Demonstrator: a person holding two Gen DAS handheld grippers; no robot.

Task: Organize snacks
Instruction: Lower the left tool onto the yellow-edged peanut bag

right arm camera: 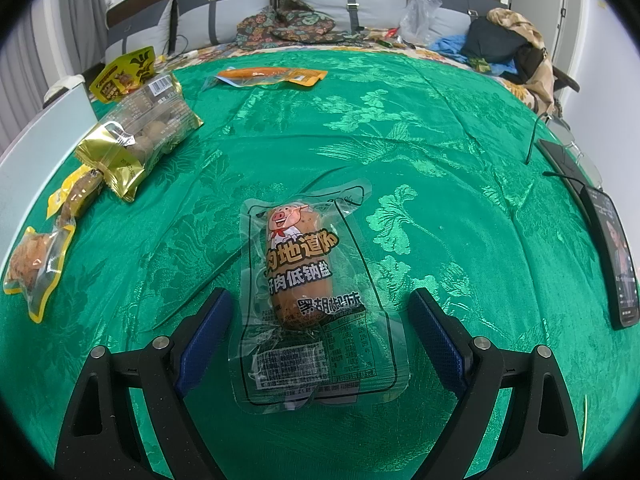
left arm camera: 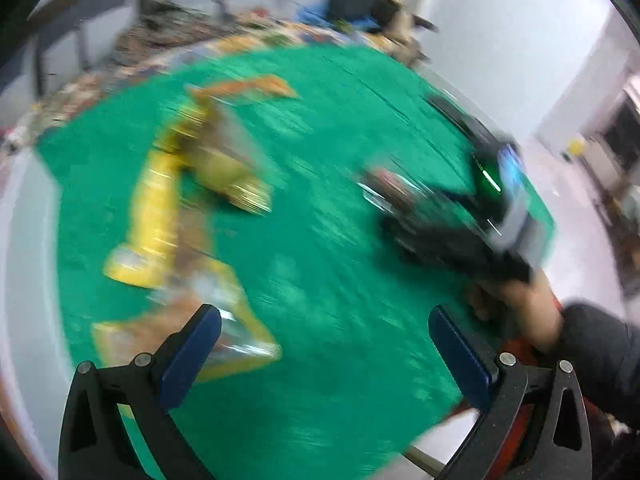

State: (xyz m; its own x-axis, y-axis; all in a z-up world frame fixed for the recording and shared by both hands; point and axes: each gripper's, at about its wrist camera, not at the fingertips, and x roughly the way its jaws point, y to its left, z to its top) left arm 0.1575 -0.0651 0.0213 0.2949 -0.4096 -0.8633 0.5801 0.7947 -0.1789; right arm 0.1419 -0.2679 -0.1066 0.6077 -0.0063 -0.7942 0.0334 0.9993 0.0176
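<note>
Sausage pack [right arm camera: 312, 292] lies between my right gripper's [right arm camera: 320, 312] wide fingers, ready for pickup; left gripper [left arm camera: 324, 328] wide, empty; other snacks [right arm camera: 136, 136] at ten o'clock.

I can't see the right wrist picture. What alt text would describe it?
A clear-wrapped sausage lies on a green cloth between the open fingers of the right gripper. More snack packs sit far left; a phone lies right.

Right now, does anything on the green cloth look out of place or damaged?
Nothing looks damaged or spilled. The sausage pack lies alone mid-cloth between the open right gripper fingers, apart from the snack packs along the left edge. A phone lies near the right edge. The left wrist view is motion-blurred.
</note>
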